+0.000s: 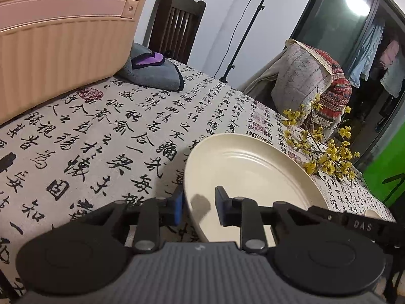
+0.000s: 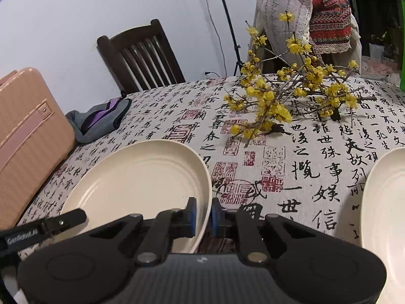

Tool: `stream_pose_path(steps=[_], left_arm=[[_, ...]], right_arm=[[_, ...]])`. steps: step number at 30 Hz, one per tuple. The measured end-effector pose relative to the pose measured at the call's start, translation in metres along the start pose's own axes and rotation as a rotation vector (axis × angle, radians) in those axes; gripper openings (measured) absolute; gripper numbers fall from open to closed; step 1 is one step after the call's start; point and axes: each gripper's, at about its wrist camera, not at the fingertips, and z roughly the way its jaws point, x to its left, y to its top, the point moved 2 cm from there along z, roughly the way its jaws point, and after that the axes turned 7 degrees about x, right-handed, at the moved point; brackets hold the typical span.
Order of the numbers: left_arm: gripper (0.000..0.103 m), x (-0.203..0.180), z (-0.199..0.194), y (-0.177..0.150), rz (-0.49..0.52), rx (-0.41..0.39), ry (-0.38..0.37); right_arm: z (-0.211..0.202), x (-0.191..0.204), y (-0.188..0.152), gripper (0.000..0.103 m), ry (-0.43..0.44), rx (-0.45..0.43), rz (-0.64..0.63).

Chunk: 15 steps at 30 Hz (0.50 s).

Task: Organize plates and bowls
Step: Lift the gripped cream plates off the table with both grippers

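A cream plate (image 1: 253,174) lies on the calligraphy tablecloth, lifted a little at its edges. My left gripper (image 1: 200,205) straddles its left rim with a gap between the blue pads, one finger under and one over the rim. In the right wrist view the same plate (image 2: 136,179) has its right rim pinched between the pads of my right gripper (image 2: 202,215). The left gripper's arm (image 2: 43,228) shows at the plate's left side. A second cream plate (image 2: 387,202) lies at the right edge.
A pink suitcase (image 1: 58,40) stands on the table at the left. A grey and purple cloth (image 1: 154,71) lies beside it. A yellow flower branch (image 2: 291,96) lies beyond the plates. Dark wooden chairs (image 2: 141,55) and a chair draped with patterned cloth (image 2: 308,15) stand behind the table.
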Motion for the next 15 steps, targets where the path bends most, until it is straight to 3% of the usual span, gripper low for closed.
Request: stream_pose_path(steps=[15], left_arm=[[0.026,-0.003,-0.003,0.0,0.029,-0.024,0.029]], right_arm=[[-0.016,0.014,-0.012,0.012,-0.018,-0.009,-0.099]])
